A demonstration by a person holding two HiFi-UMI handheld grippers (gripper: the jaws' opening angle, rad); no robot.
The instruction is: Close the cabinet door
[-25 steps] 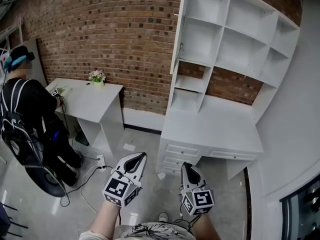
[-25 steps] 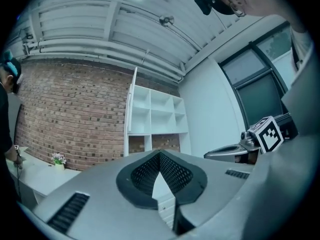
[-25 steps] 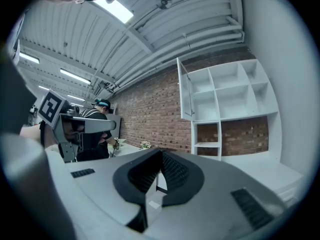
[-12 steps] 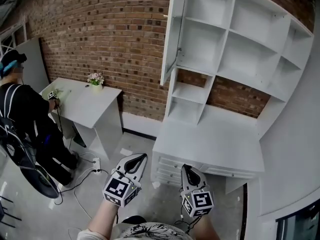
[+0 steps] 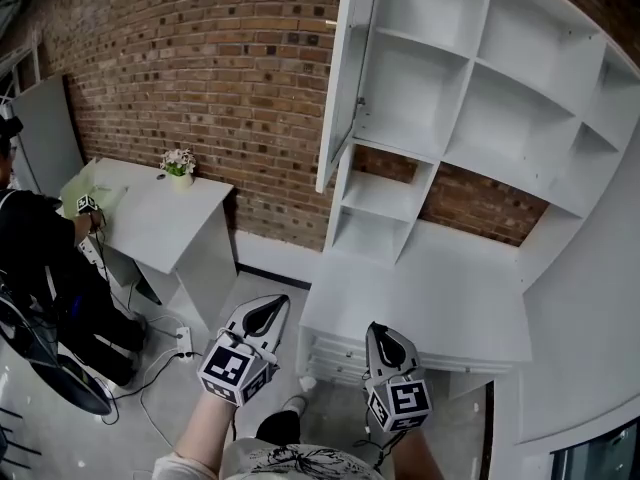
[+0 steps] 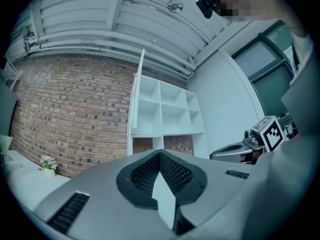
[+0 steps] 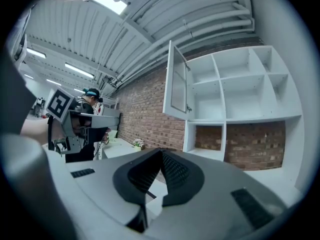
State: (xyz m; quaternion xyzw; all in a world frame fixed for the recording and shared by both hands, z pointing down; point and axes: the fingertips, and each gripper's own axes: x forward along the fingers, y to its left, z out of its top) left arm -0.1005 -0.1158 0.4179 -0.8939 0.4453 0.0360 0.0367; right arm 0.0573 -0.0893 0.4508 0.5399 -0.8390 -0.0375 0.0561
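Cabinet door (image 5: 338,78) closer vs earlier, ajar; approach step. L gripper (image 5: 276,306), R gripper (image 5: 379,332) closed, empty. Next: raise one, push door shut.

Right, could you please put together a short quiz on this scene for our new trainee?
1. True or false: the cabinet door stands open.
2. What stands on the white desk? A) a small pot of flowers B) a kettle C) a stack of books
3. What is between the jaws of the left hand-held gripper?

Key: 1. True, it swings out from the shelf unit's upper left compartment. 2. A. 3. Nothing, the jaws are together and empty.
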